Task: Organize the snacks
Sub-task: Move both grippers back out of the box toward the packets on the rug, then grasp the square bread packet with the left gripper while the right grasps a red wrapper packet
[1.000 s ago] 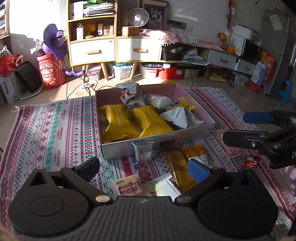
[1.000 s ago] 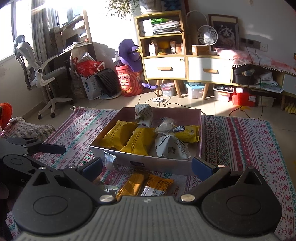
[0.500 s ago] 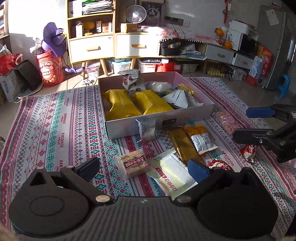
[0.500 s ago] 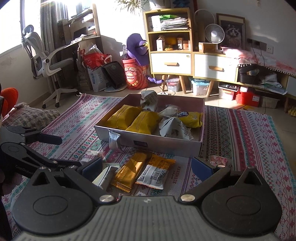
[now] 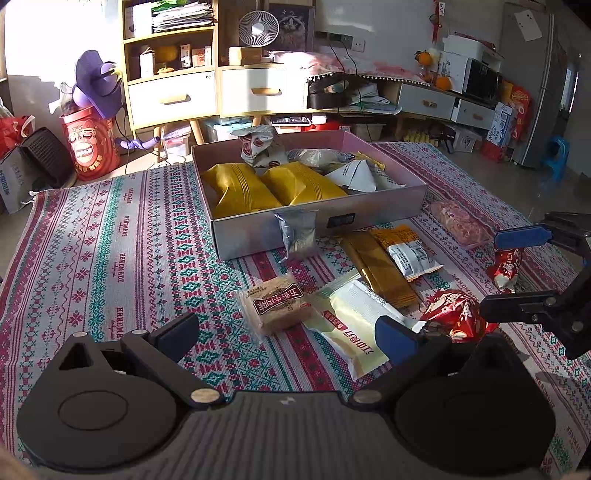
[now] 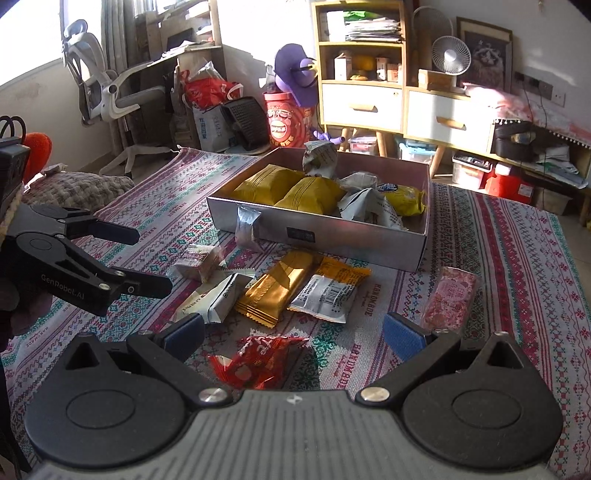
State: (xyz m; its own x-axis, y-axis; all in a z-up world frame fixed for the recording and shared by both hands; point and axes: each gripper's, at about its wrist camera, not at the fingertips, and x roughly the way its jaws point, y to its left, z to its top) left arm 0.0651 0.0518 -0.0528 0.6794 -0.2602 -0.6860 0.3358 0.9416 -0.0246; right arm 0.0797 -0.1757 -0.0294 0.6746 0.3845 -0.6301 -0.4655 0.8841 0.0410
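Both tongs have drawn back from the box (image 5: 317, 225), revealing more snacks.

A white desk fan (image 5: 258, 28) stands atop the wooden cabinet (image 5: 207, 92); left of the cabinet, a red drum (image 5: 90, 142) holds a purple toy (image 5: 96, 83).

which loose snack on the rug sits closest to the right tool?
The crinkled red packet, lying between the right tool's open fingers. The gold bar, barcode pack and pink pack lie farther toward the box.
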